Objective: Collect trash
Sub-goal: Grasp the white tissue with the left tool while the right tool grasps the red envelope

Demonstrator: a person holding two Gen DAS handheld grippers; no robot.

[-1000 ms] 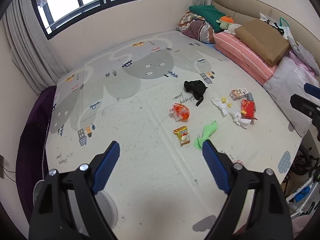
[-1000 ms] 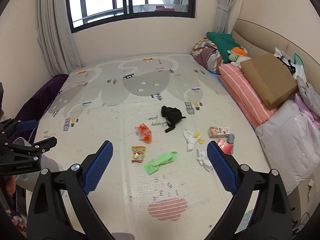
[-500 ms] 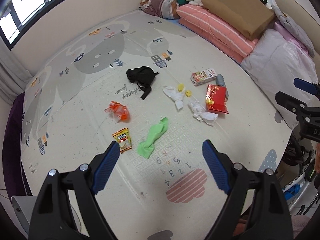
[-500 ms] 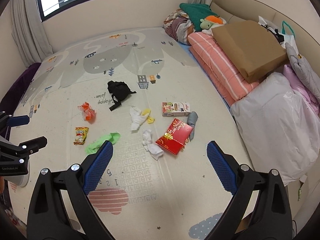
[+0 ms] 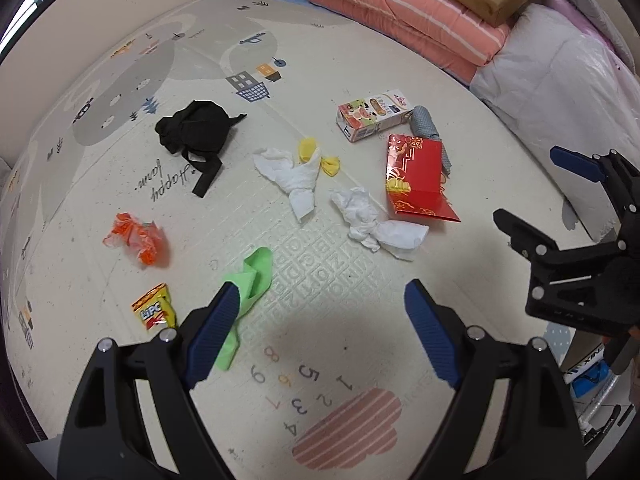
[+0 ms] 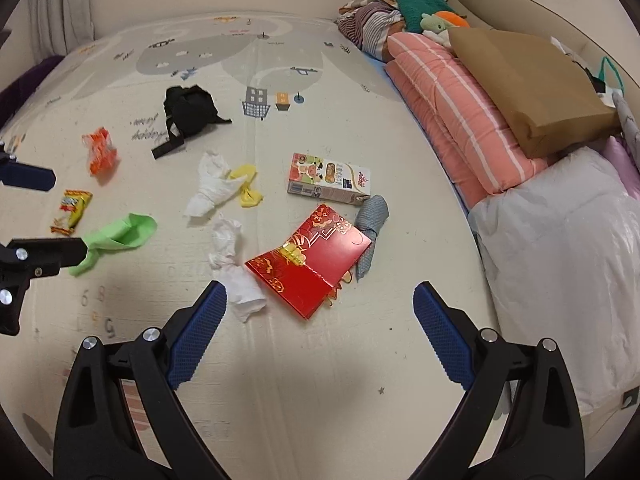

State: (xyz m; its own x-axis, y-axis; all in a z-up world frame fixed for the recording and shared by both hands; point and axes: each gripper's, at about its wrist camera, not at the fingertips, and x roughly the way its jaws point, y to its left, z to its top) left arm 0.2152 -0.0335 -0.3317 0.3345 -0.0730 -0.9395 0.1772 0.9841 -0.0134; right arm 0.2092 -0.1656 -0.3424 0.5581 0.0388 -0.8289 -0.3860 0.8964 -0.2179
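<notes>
So both tongs are wide and empty: left tongs (image 5: 316,332), right tongs (image 6: 320,330). Trash lies scattered on the play mat (image 5: 360,48) ahead of us. Green scrap (image 5: 256,276) sits just beside the left tongs' left finger; yellow snack packet (image 5: 154,308) just left of that. Crumpled tissue (image 6: 234,268) touches the red envelope (image 6: 312,256) just ahead of the right tongs. Orange wrapper (image 5: 138,236), second tissue (image 5: 296,176) and snack box (image 6: 328,178) lie farther ahead. Risks as we see them: the flat envelope likely slips out of a top pinch; pieces overlap, so we may drag a neighbour; tissue may tear.
</notes>
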